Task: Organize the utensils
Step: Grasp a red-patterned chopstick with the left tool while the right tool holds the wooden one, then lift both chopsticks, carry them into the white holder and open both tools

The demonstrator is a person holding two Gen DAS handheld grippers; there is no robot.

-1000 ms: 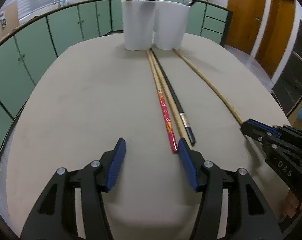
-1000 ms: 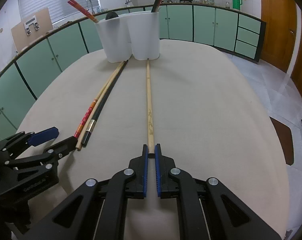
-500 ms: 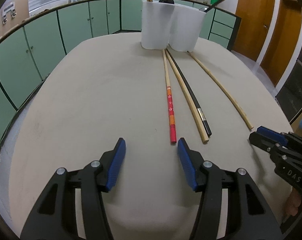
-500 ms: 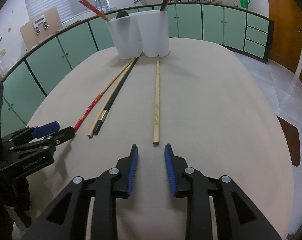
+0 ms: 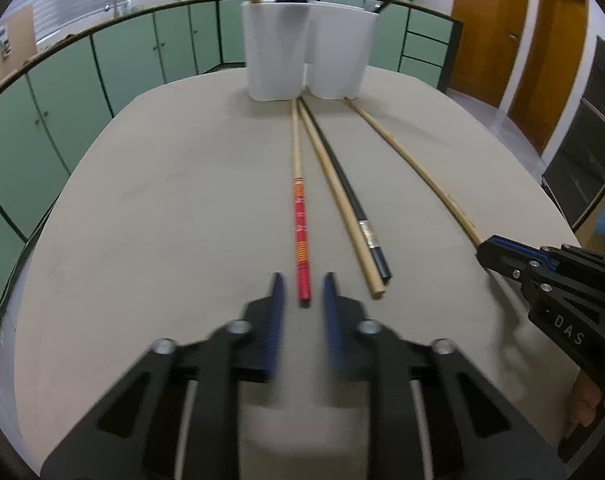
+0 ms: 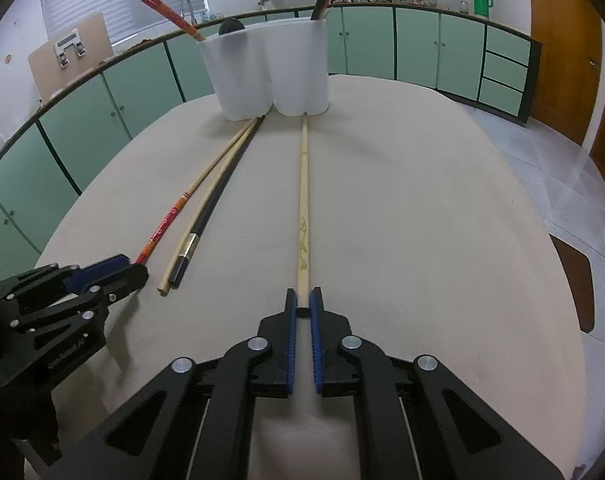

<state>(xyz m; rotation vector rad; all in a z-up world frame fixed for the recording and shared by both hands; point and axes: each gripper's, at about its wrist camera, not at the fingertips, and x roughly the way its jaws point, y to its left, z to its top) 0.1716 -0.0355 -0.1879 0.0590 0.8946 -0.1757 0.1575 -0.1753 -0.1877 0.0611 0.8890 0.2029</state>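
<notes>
Four chopsticks lie on the beige table, tips toward a white two-cup holder (image 5: 306, 48). My left gripper (image 5: 302, 278) straddles the near end of the red-patterned chopstick (image 5: 300, 224); its jaws are closing and blurred, with a small gap still showing on each side of the stick. A plain wooden chopstick (image 5: 342, 208) and a black one (image 5: 354, 208) lie just to its right. My right gripper (image 6: 302, 294) is closing tight, pads pressed on the near end of the pale bamboo chopstick (image 6: 302, 200). The holder (image 6: 262, 72) has red and dark chopsticks standing in it.
The table (image 5: 162, 220) is rounded, with its edges close on the left and right. Green cabinets (image 5: 62, 92) ring the room behind it. Both grippers sit near the front edge; the left gripper (image 6: 130, 268) shows at the lower left of the right wrist view.
The left gripper's jaws went from wide apart to narrow around the red chopstick's end. The right gripper pulled back and opened half a second ago, then came forward and shut on the bamboo chopstick again.
</notes>
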